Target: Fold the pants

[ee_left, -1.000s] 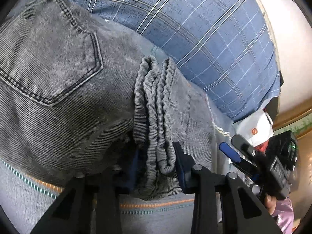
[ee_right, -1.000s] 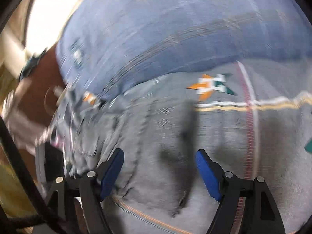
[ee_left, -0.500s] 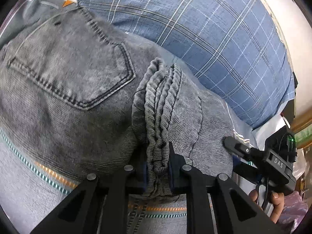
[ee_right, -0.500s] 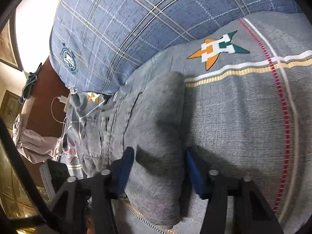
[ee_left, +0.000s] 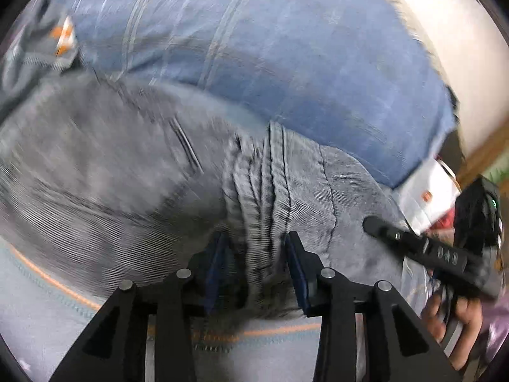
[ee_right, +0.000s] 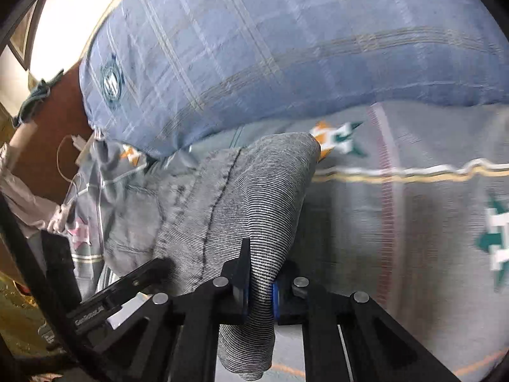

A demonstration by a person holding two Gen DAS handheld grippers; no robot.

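Grey jeans (ee_left: pixel 111 191) lie folded on a bed. Their bunched waistband (ee_left: pixel 257 197) runs between the blue pads of my left gripper (ee_left: pixel 257 273), whose jaws are opening and look spread just clear of the cloth. That view is blurred. In the right wrist view a fold of the jeans (ee_right: pixel 254 197) is pinched between the pads of my right gripper (ee_right: pixel 260 289), whose jaws are closing; the fold hangs down below them. The right gripper (ee_left: pixel 372 224) also shows at the right of the left wrist view, held by a hand (ee_left: pixel 451 321).
A blue plaid pillow (ee_right: pixel 270 47) lies just behind the jeans. The grey bedspread (ee_right: pixel 413 222) with star patterns and stripes spreads to the right. A white packet (ee_left: pixel 426 197) sits by the pillow's corner. Brown furniture (ee_right: pixel 47 127) with a cable stands left of the bed.
The left jaws tightened on the waistband, then spread again as the hand rose. The right jaws closed from wide open onto a fold of the jeans and raised it.
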